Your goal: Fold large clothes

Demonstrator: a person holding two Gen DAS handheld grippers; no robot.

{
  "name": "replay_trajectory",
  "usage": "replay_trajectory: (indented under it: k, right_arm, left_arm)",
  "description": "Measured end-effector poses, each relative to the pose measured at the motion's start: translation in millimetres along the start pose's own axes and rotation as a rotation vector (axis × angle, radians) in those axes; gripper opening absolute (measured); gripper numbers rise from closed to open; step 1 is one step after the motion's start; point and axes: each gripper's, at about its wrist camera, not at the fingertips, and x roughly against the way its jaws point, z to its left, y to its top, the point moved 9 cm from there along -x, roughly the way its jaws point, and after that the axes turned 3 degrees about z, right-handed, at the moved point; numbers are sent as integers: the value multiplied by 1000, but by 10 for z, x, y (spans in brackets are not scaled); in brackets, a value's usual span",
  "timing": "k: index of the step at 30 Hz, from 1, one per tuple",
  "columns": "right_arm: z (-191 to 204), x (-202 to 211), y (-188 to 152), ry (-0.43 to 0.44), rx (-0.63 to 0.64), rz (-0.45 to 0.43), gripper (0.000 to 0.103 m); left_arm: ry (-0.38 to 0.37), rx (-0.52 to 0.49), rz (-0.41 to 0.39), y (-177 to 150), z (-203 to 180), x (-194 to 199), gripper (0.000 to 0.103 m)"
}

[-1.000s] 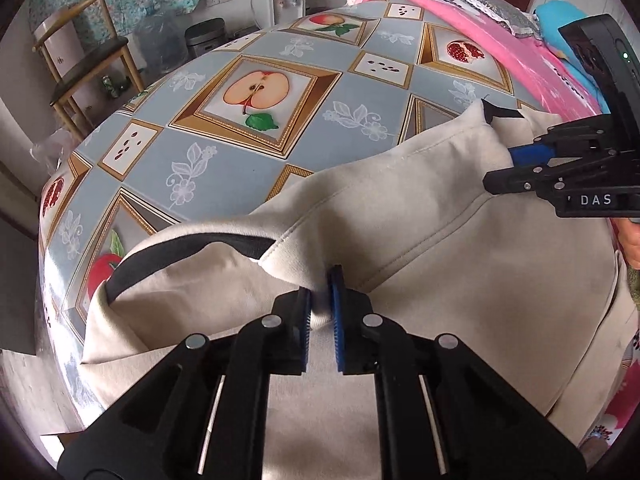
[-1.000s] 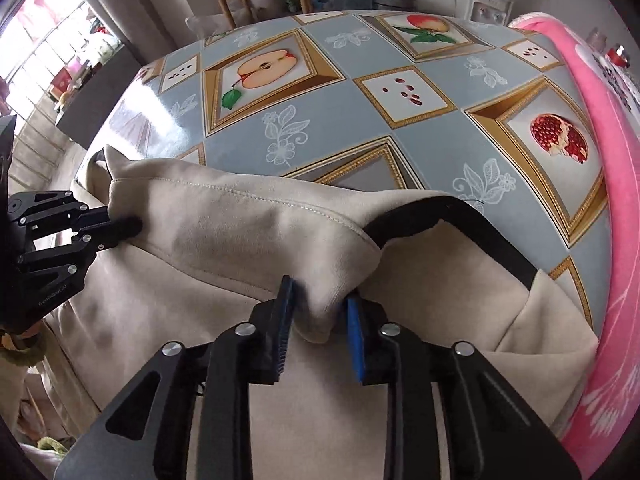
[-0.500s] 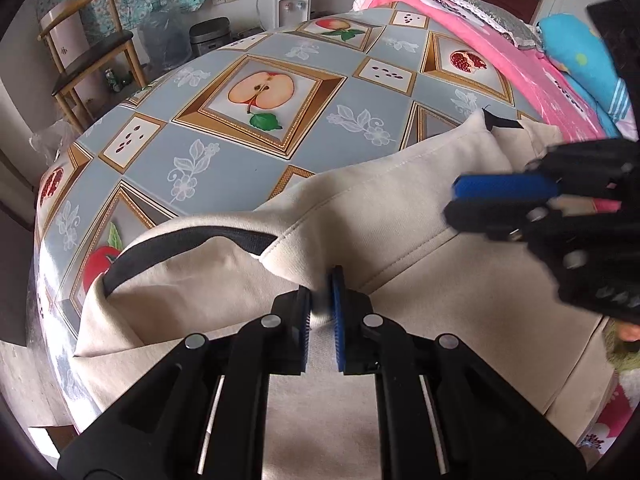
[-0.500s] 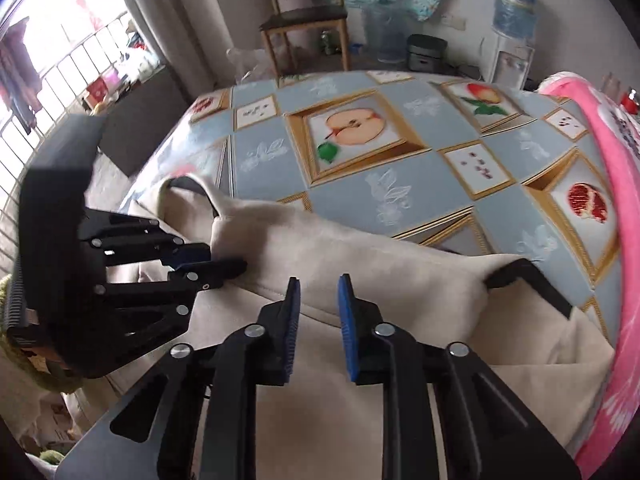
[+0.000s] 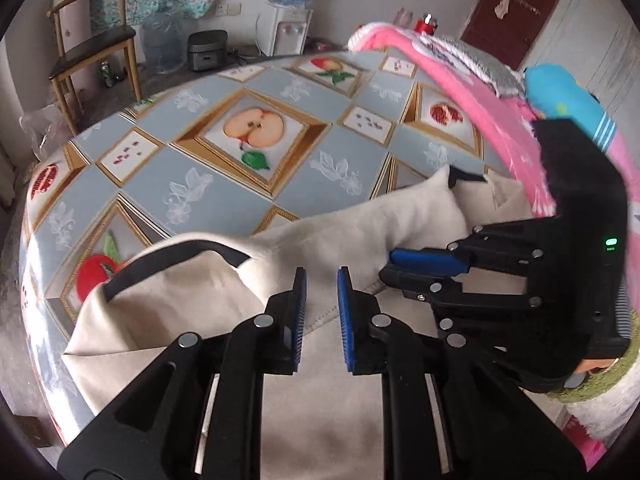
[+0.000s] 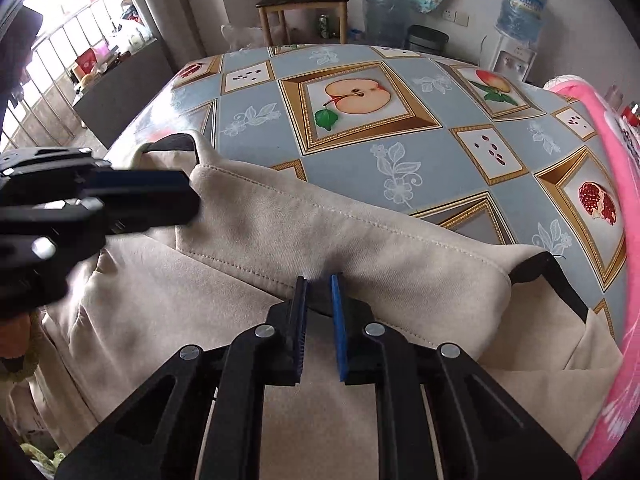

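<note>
Both claws, left [image 5: 321,276] and right [image 6: 319,282], now released, slightly open, beige garment [image 6: 360,232] lying crosswise

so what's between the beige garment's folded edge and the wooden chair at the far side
Only the fruit-patterned blue-grey tablecloth lies between the beige garment and the wooden chair, then floor; the right wrist view shows it.

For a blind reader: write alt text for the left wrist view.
The left gripper hangs open over a folded beige garment on a fruit-print tablecloth. The right gripper reaches in from the right.
</note>
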Motion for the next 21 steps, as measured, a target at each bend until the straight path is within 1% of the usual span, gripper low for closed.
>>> replay_trajectory:
  k: [2,5,6,7,9,10,11,12,14,16,18,19,20,21]
  right_arm:
    - [-20,-6,-15,-23,22,5,12]
    - [-163,28,-80,-40,13,15,12]
    - [-259,47,-104,-46,-10,17,12]
    - [-358,67,-125,-34,-43,21,12]
    - [-561,144,-170,20,-150,41,13]
    - [-618,218,-170,60,-187,29,16]
    - [-668,313,-159,103,-214,1,21]
    - [-730,393,-151,124,-242,-21,33]
    - [-897,438,-164,107,-300,-32,47]
    - [-1003,325,-208,113,-357,15,47]
    - [-988,151,-242,140,-366,71,46]
    - [-943,79,-247,144,-349,84,41]
    - [-898,39,-234,162,-334,86,20]
    - [-889,35,-192,143,-326,70,16]
  left_arm:
    - [34,7,49,-100,21,-198,15]
    - [33,18,25,-149,36,-224,16]
    - [31,17,24,-154,37,-219,16]
    - [32,9,24,-161,32,-215,16]
    - [35,0,23,-165,33,-212,15]
    - [36,-2,23,-163,32,-212,15]
    - [37,-3,22,-162,30,-214,15]
    - [37,-3,20,-162,34,-213,15]
    - [34,-4,14,-162,34,-214,15]
    - [31,-2,10,-162,37,-211,15]
    - [29,0,9,-166,38,-210,15]
    - [30,-2,8,-167,38,-209,15]
    - [29,-5,7,-167,39,-209,15]
    - [29,-7,4,-170,39,-204,16]
